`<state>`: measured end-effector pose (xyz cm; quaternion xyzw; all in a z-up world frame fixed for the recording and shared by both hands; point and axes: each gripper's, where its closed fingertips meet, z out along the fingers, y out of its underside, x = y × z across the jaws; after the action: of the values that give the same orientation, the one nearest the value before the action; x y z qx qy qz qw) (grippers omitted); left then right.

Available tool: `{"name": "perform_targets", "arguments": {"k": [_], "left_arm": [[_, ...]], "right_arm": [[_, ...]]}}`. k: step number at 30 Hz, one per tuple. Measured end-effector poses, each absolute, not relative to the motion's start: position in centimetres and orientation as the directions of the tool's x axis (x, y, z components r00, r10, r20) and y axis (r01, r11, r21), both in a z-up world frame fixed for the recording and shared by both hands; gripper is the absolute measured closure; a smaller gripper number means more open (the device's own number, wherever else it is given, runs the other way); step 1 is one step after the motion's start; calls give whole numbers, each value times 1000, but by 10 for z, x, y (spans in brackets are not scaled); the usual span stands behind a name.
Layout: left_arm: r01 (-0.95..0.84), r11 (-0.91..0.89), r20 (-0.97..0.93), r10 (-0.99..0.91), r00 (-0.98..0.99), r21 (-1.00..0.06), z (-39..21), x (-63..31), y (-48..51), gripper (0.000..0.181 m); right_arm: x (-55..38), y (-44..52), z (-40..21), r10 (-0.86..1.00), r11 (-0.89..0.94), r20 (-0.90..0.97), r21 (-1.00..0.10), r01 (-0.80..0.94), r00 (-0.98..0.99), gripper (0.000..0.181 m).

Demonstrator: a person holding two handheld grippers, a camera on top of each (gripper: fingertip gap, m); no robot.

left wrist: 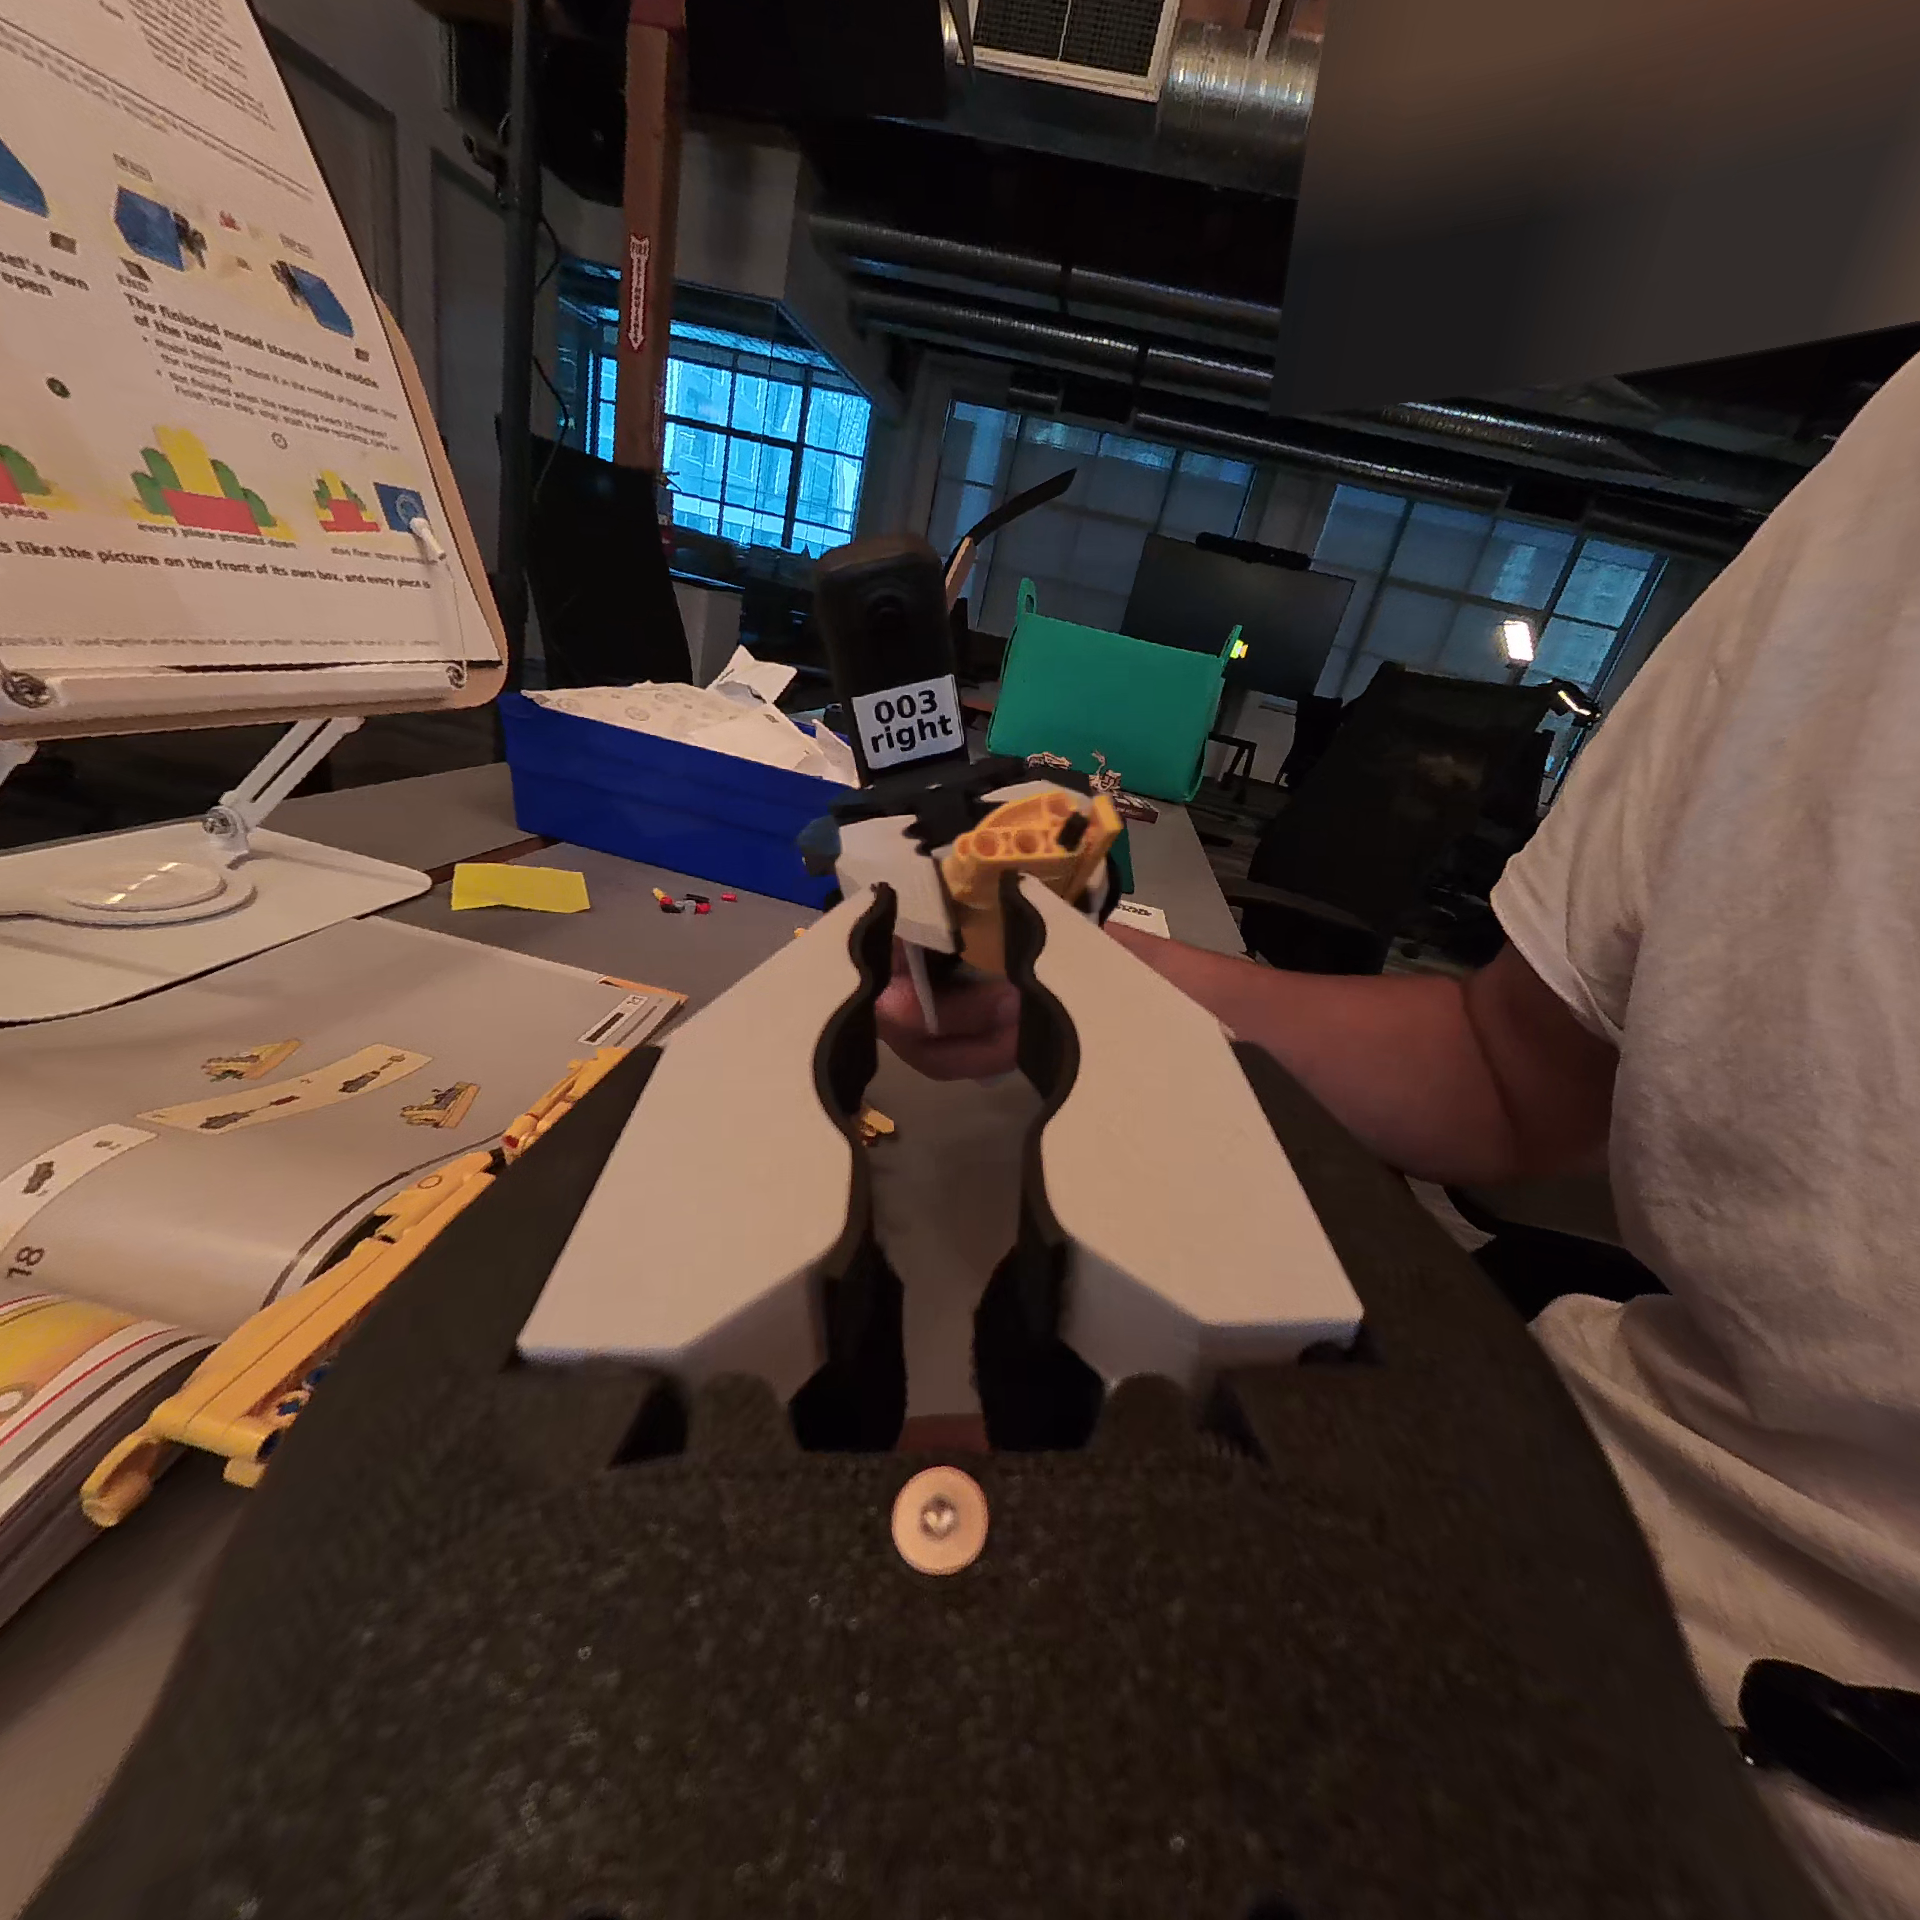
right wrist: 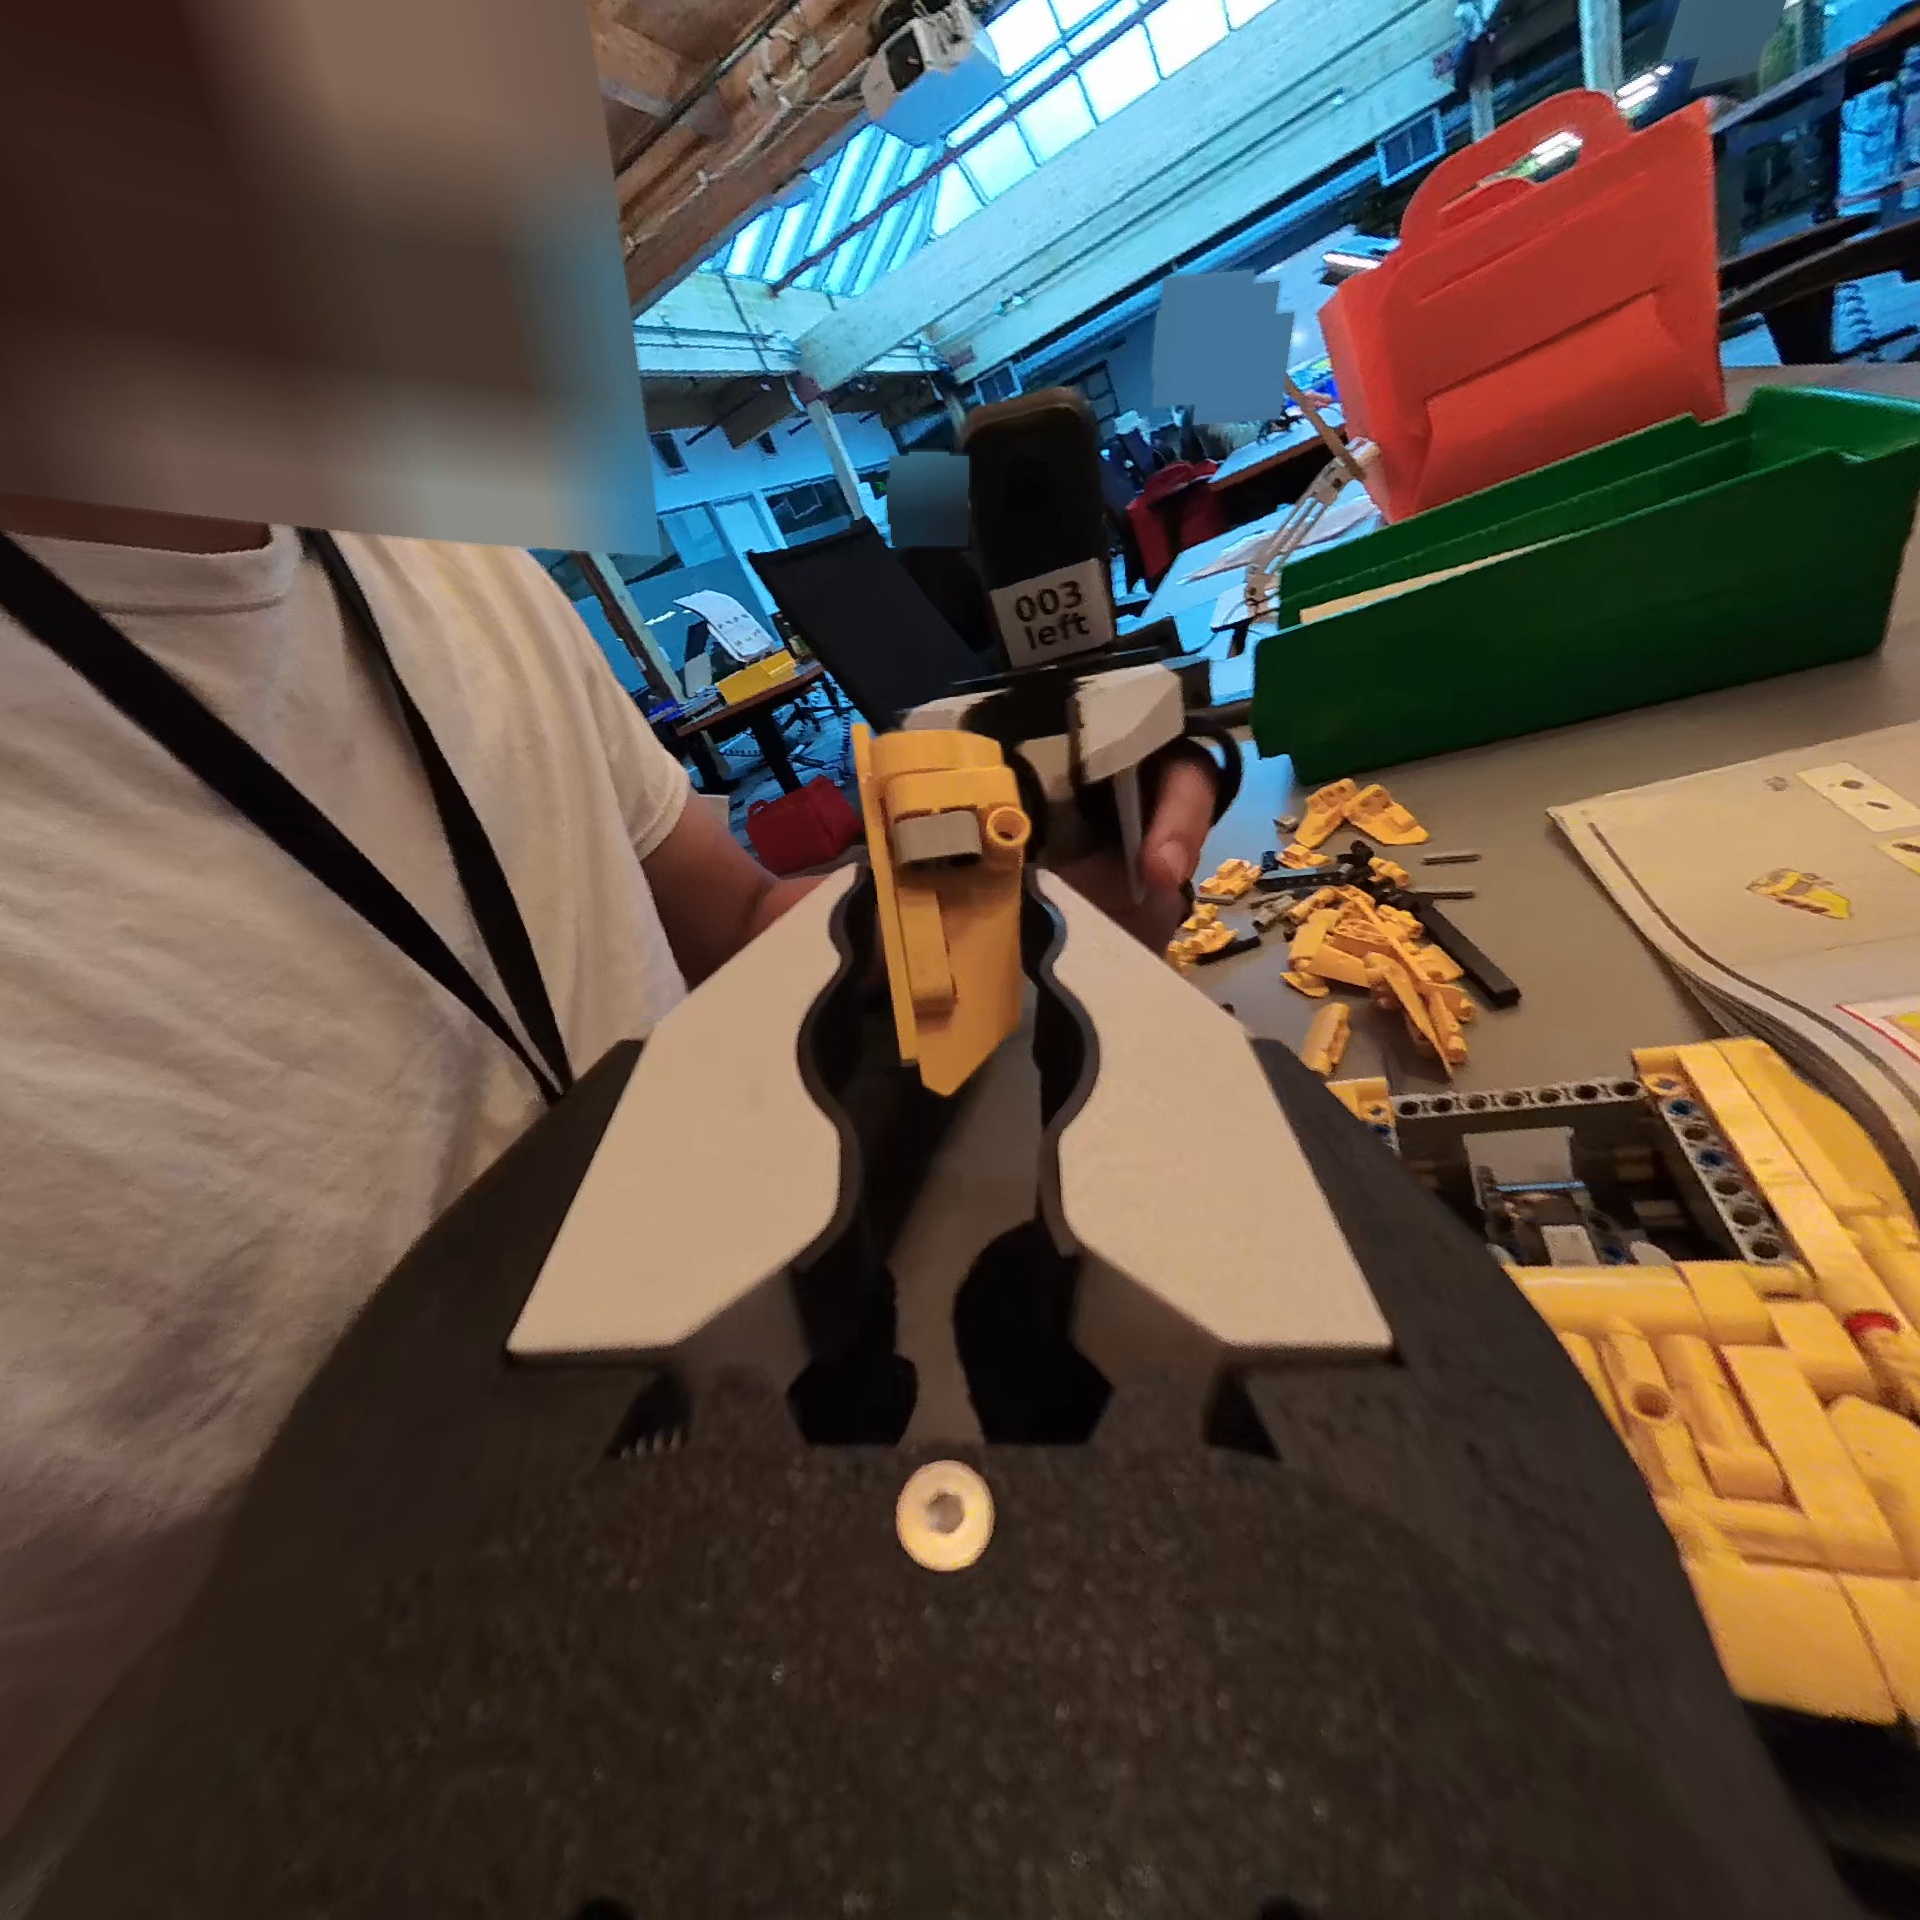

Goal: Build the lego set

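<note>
Across the grey tabletop point(right wrist: 1621, 997) the free room is narrow: a green bin point(right wrist: 1579, 603) with an orange bag point(right wrist: 1538, 312) behind it stands along the far edge, an open instruction booklet point(right wrist: 1766, 914) lies along the right side, and the large yellow lego model point(right wrist: 1704, 1351) sits just beside the booklet's near edge. A heap of loose yellow pieces point(right wrist: 1371, 935) lies between bin and model. Above the tabletop's near edge, in front of the person's white shirt point(right wrist: 208, 935), both tools are raised and meet tip to tip. The right claw point(right wrist: 951, 935) pinches a small yellow lego subassembly point(right wrist: 945, 914), held upright. The left claw point(left wrist: 951, 935) is narrowly parted around that same piece; whether it grips is unclear.
</note>
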<state>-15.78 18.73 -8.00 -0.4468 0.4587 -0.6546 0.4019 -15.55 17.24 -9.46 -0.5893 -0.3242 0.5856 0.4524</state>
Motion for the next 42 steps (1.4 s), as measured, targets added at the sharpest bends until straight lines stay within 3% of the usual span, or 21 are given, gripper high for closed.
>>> {"name": "perform_targets", "arguments": {"k": [8, 42], "left_arm": [[126, -269, 225, -933, -282, -955, -77, -159, 188, 162], [119, -292, 251, -928, -276, -949, -80, -160, 194, 161]], "right_arm": [[-157, 161, -85, 915, -394, -402, -902, -174, 14, 155], [-154, 175, -97, 879, -445, -461, -885, -137, 120, 155]]}}
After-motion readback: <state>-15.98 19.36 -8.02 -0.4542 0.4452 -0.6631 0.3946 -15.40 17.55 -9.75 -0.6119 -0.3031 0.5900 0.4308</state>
